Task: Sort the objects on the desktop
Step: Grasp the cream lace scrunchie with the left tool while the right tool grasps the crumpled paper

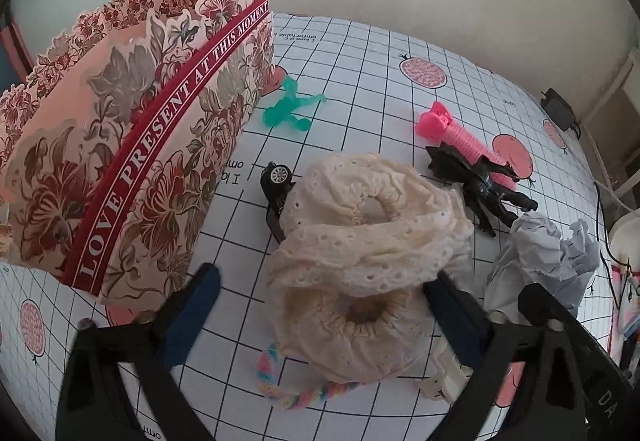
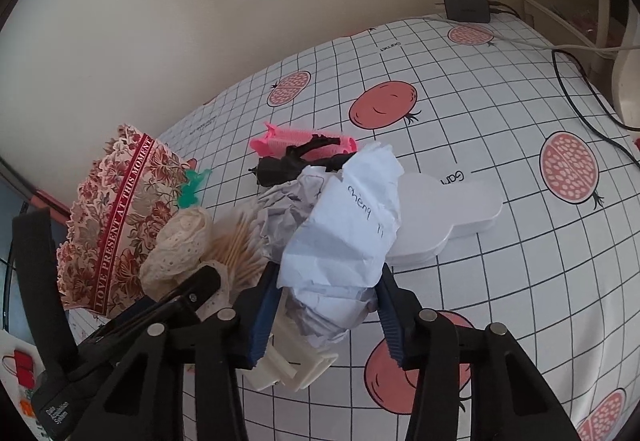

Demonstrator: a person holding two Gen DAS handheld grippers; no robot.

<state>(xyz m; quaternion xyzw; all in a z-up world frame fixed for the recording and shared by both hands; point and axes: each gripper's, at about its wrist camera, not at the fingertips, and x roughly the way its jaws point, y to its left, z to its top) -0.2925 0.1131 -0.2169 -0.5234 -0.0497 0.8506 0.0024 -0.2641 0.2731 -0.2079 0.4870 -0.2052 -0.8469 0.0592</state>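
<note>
A cream eyelet-lace fabric bundle (image 1: pixel 360 261) is seen between the blue-padded fingers of the left gripper (image 1: pixel 320 293), whose jaws stand apart; the right pad lies against the lace while the left pad is clear of it. The crumpled white paper ball (image 2: pixel 340 233) (handwriting is visible on one face) is clamped by the right gripper (image 2: pixel 326 305), both pads pressing its sides. Everything rests on a white grid-printed tablecloth with pomegranates (image 1: pixel 360 53). A floral pink-and-red paper box (image 1: pixel 120 145) stands just left of the lace. Behind the lace a small black toy car (image 1: pixel 276 185), a green translucent plastic figure (image 1: pixel 290 107), a pink ribbed hair roller (image 1: pixel 460 137) and a black toy figure (image 1: pixel 480 185) are laid. A pastel braided cord (image 1: pixel 296 395) lies beside the lace bundle.
</note>
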